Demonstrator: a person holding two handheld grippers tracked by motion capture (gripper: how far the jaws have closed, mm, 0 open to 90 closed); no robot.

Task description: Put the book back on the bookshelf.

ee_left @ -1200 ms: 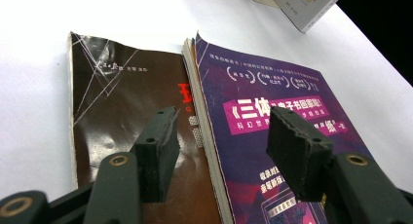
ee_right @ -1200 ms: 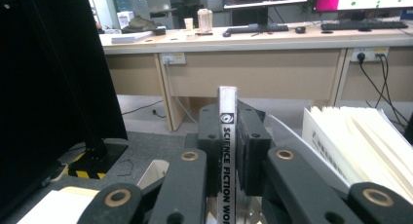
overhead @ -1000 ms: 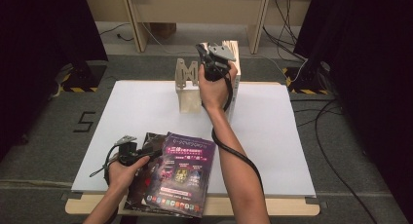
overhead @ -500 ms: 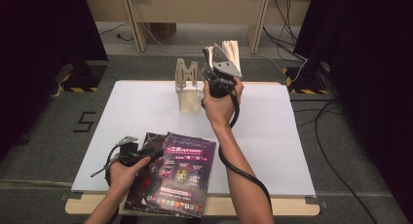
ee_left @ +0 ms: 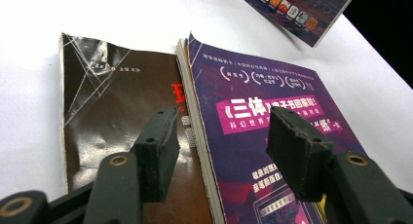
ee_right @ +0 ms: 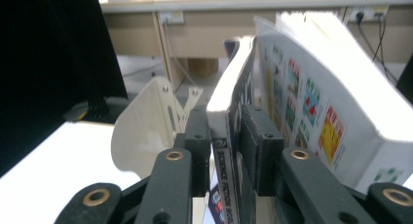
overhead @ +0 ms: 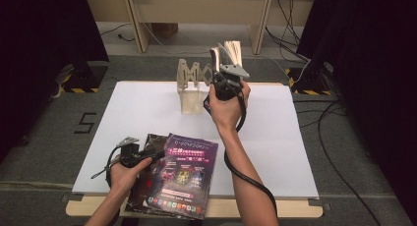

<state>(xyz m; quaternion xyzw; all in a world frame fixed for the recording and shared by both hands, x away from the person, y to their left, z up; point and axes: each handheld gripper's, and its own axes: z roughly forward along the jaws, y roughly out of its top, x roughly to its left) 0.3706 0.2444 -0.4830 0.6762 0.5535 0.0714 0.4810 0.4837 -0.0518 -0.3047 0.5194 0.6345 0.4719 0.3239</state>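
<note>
My right gripper (overhead: 222,69) (ee_right: 227,118) holds a thick paperback (overhead: 227,50) (ee_right: 311,92) upright above the table's far side, just right of a pale wooden book rack (overhead: 189,88) (ee_right: 141,131). Its jaws have just been opening, but the pads still press on the spine-side cover and a few pages, while the rest fans out to the right. My left gripper (overhead: 150,155) (ee_left: 225,121) stands open low over a stack at the near edge, with a brown book (overhead: 151,141) (ee_left: 112,97) under its left jaw and a purple magazine (overhead: 186,174) (ee_left: 253,83) under its right.
The white tabletop (overhead: 295,137) stretches between the rack and the stack. Another magazine (ee_left: 292,9) with coloured icons lies at the top of the left gripper view. Desk legs and cables stand on the floor behind the table; dark curtains hang on both sides.
My right hand has carried the paperback rightwards off the rack and slightly nearer, and its pages have fanned open. The left hand and the stack have stayed put.
</note>
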